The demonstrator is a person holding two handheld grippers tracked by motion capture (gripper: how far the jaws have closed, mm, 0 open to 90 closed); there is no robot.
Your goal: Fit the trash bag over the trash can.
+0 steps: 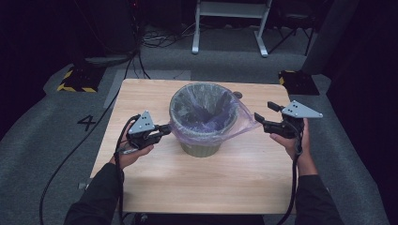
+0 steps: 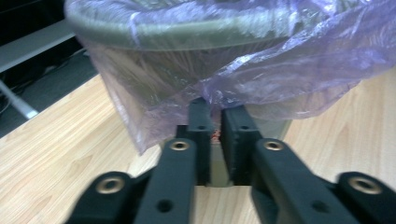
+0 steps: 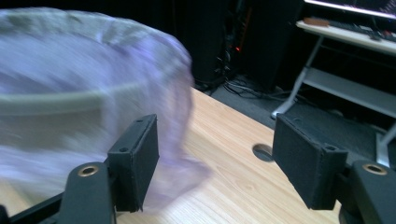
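Note:
A grey-green waste bin (image 1: 199, 147) stands mid-table, lined with a thin purple plastic bag (image 1: 202, 108) folded over its rim. My left gripper (image 1: 164, 130) is at the bin's left side. In the left gripper view its jaws (image 2: 215, 109) are shut on a bunched edge of the bag (image 2: 280, 79) just under the rim. My right gripper (image 1: 264, 111) is held off the bin's right side, where a flap of the bag stretches out toward it. In the right gripper view the jaws (image 3: 215, 135) stand wide open, with the blurred bag film (image 3: 173, 154) lying against the left pad.
The wooden table (image 1: 234, 183) has a round cable hole (image 1: 238, 95) behind the bin. A white metal frame (image 1: 230, 28) and yellow-and-black striped bases (image 1: 77, 79) stand on the floor beyond the far edge. A cable trails from each gripper.

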